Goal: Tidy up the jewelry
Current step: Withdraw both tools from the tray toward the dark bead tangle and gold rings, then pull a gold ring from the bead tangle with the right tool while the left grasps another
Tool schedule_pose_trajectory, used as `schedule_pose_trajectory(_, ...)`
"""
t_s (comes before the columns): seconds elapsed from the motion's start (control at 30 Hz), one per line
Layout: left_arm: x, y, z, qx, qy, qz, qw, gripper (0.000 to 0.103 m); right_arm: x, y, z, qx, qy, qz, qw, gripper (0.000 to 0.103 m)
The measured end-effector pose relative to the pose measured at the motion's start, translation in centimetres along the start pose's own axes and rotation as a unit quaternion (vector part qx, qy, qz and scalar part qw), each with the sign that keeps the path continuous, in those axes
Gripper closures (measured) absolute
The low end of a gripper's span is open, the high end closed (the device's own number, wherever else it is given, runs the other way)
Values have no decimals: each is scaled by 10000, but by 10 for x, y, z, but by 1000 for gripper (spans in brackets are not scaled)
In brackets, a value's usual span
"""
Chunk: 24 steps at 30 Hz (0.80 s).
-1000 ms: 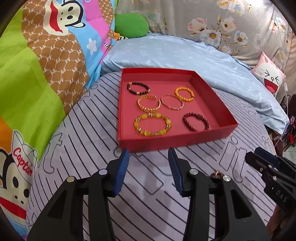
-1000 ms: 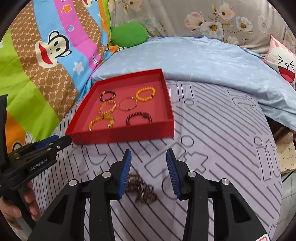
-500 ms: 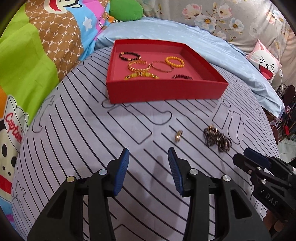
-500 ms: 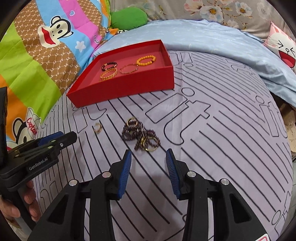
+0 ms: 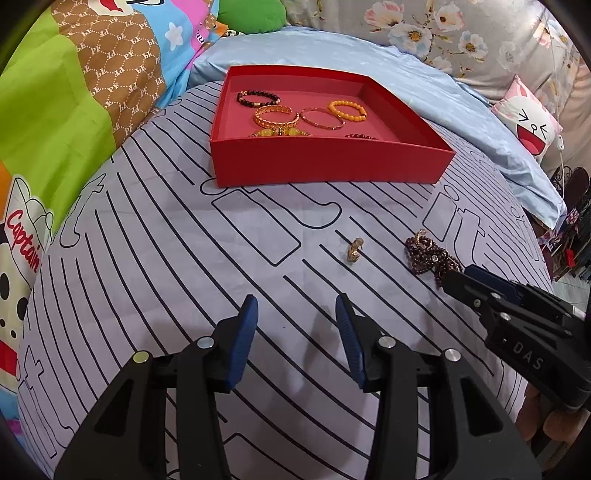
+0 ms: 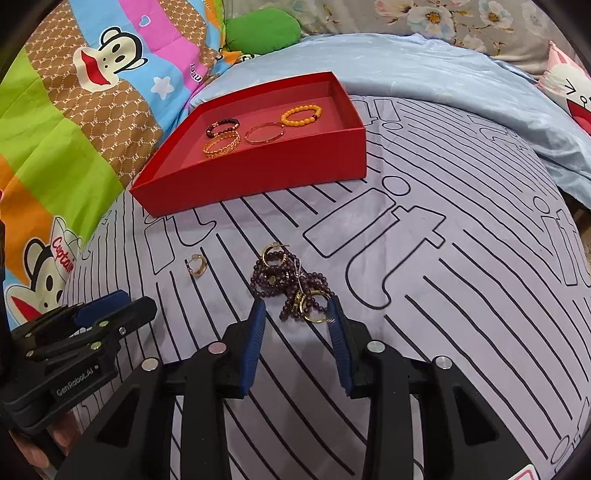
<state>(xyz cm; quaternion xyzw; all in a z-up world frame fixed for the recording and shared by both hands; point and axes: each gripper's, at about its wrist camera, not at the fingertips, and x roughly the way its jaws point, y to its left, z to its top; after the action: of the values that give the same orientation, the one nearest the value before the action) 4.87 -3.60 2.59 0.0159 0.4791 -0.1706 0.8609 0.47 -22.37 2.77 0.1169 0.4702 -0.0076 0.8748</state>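
Observation:
A red tray (image 5: 325, 170) (image 6: 258, 173) holding several bracelets sits on the striped bedsheet. A tangled pile of dark beads and gold rings (image 6: 291, 284) (image 5: 430, 254) lies in front of it. A small gold earring (image 6: 197, 266) (image 5: 354, 250) lies apart to the left of the pile. My right gripper (image 6: 295, 314) is open, its tips right at the near edge of the pile; it also shows in the left wrist view (image 5: 458, 280). My left gripper (image 5: 295, 314) is open and empty over bare sheet, short of the earring; it also shows in the right wrist view (image 6: 122, 301).
A colourful cartoon quilt (image 5: 55, 110) rises on the left. A light blue pillow (image 5: 424, 85) lies behind the tray. A green plush (image 6: 262, 29) and a pink cartoon cushion (image 5: 528, 122) sit at the back. The bed edge drops off at the right.
Both grippers pulled back from the tray and dropped lower. The right gripper then advanced to the bead pile, its tips now at the pile's edge. Both stay open.

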Motion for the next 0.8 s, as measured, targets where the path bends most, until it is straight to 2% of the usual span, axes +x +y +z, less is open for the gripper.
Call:
schedule_pose_trajectory(0.13,1,0,1,-11,22,-7,10000,61,5,0,3,-16,9,1,10000,88)
schedule_pose_trajectory(0.2,1,0,1,-13,24,-14,10000,61,6,-1,4,0,10,33,10000,90)
schedule_pose_trajectory(0.23,1,0,1,-10,29,-16,10000,61,5,-1,4,9,-9,67,10000,97)
schedule_pose_trajectory(0.5,2,0,3,-35,21,-54,10000,61,-15,14,-5,-235,-19,497,9985,97)
schedule_pose_trajectory(0.53,2,0,3,-35,21,-57,10000,61,-17,16,-8,-264,-19,529,9982,99)
schedule_pose_trajectory(0.63,0,0,3,-38,21,-79,10000,61,-19,22,-19,-349,193,663,9970,99)
schedule_pose_trajectory(0.8,-1,0,0,-17,43,-125,9999,61,-23,20,-29,-267,238,548,9979,96)
